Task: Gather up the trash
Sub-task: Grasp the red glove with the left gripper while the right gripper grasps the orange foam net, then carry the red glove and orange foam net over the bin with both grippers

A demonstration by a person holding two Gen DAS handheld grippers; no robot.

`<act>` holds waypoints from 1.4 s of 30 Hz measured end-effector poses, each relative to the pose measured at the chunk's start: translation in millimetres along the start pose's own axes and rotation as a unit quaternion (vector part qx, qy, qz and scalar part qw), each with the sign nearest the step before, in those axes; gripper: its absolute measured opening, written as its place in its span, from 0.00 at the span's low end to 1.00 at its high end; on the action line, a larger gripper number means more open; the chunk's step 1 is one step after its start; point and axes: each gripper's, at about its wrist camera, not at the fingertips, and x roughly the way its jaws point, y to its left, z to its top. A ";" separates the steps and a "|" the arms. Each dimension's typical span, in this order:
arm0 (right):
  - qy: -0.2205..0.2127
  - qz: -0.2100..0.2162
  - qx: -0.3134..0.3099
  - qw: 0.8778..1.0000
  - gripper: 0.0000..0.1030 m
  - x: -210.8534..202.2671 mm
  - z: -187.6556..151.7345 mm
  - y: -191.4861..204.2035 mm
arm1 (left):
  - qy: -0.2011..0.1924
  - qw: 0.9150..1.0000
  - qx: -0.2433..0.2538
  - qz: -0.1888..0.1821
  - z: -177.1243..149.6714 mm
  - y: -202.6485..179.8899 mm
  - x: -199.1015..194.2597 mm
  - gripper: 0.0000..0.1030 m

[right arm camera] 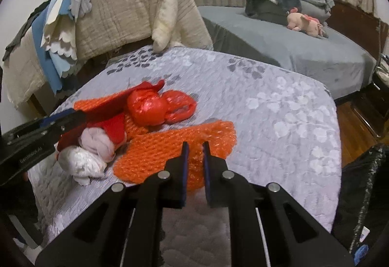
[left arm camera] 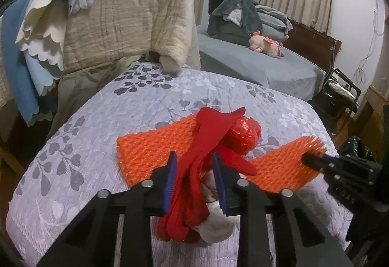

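Note:
A pile of trash lies on the floral grey bed cover point(left arm camera: 73, 145): two orange foam nets point(left arm camera: 150, 147) point(right arm camera: 165, 152), a red plastic bag point(left arm camera: 243, 135) point(right arm camera: 148, 108), a red cloth strip point(left arm camera: 194, 169) and a white crumpled bag point(right arm camera: 82, 162). My left gripper point(left arm camera: 194, 162) has its jaws on either side of the red cloth strip, part open. My right gripper point(right arm camera: 194, 152) is closed on the near orange net; it also shows in the left wrist view point(left arm camera: 313, 157).
A chair draped with beige and blue blankets point(left arm camera: 121, 18) stands behind the cover. A grey bed point(left arm camera: 255, 65) with a pink plush toy point(left arm camera: 265, 44) is at the back right. A black trash bag point(right arm camera: 364, 194) sits at the right.

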 end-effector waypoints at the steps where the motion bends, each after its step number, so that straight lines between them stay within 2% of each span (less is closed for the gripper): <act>1: 0.000 0.000 0.003 1.000 0.10 -0.7 0.5 -2.4 | 0.001 1.000 0.000 0.000 -0.1 -0.3 0.6 0.28; 5: 0.000 -0.003 0.007 1.000 0.10 -2.4 -0.9 -6.7 | 0.007 1.000 -0.006 0.001 0.4 1.9 6.9 0.28; 9: 0.001 -0.004 0.009 1.000 0.10 -2.4 -2.3 -7.4 | 0.012 1.000 -0.007 -0.002 3.2 3.0 11.8 0.12; 14: -0.005 -0.003 0.010 1.000 0.10 -6.4 -0.8 -7.5 | 0.001 1.000 -0.004 -0.004 7.6 -0.8 4.8 0.03; 22: -0.028 -0.004 0.011 1.000 0.10 -28.4 8.8 -11.2 | -0.026 0.999 -0.004 -0.020 18.8 -10.3 -12.9 0.01; 31: -0.046 -0.009 0.016 0.999 0.10 -49.5 13.0 -21.7 | -0.038 0.999 0.006 -0.037 23.2 -28.1 -25.3 0.01; 37: -0.031 -0.011 0.026 0.999 0.10 -41.7 5.1 -28.2 | -0.015 1.000 0.013 -0.024 15.3 -31.3 -10.3 0.05; 39: -0.025 -0.011 0.031 0.999 0.10 -36.4 3.2 -30.1 | -0.008 1.000 0.016 -0.020 13.9 -30.9 -4.4 0.18; 42: -0.019 -0.012 0.032 0.999 0.10 -30.4 2.1 -30.8 | -0.005 1.000 0.017 -0.016 12.4 -30.4 2.3 0.30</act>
